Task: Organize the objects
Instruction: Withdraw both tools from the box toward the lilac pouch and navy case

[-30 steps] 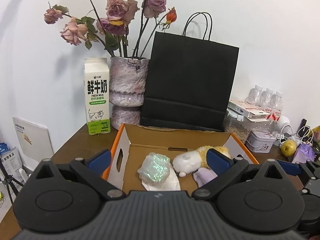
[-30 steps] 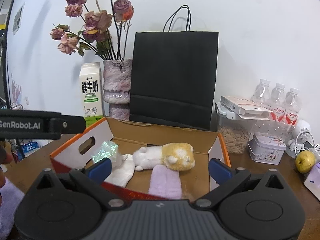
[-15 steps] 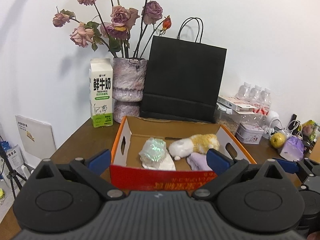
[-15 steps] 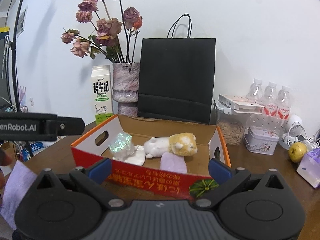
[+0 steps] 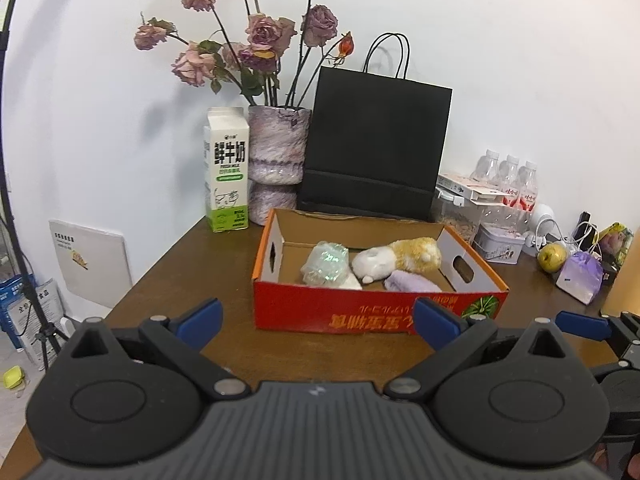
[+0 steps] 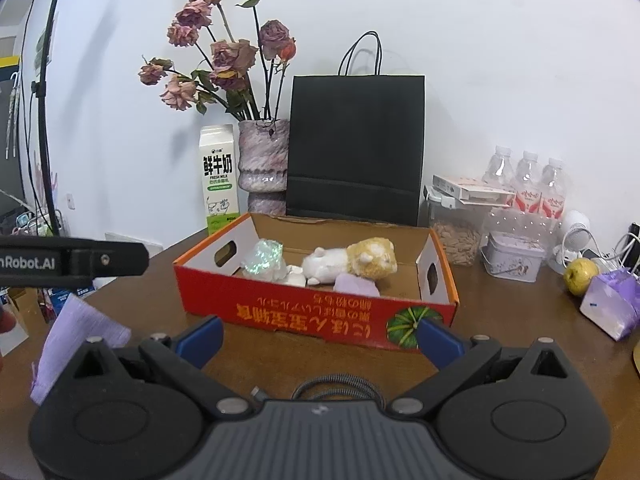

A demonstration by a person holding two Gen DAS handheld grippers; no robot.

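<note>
Clearly both sets of jaws stood apart and empty as I held the left gripper (image 5: 316, 320) and right gripper (image 6: 318, 334) short of the orange box (image 6: 320, 318) on the table (image 5: 208, 280). 3 things lay inside: iridescent bundle (image 5: 326, 266), plush toy (image 5: 400, 258), purple cloth (image 5: 412, 282). I judged packing mostly done; a purple pouch (image 6: 612, 304) sat outside.

We cannot read the red box's (image 6: 316, 316) inverted print. The front wall hides part of the purple cloth (image 6: 356, 283). The black bag (image 5: 376, 152) conceals the jar's (image 5: 460, 216) left side.
</note>
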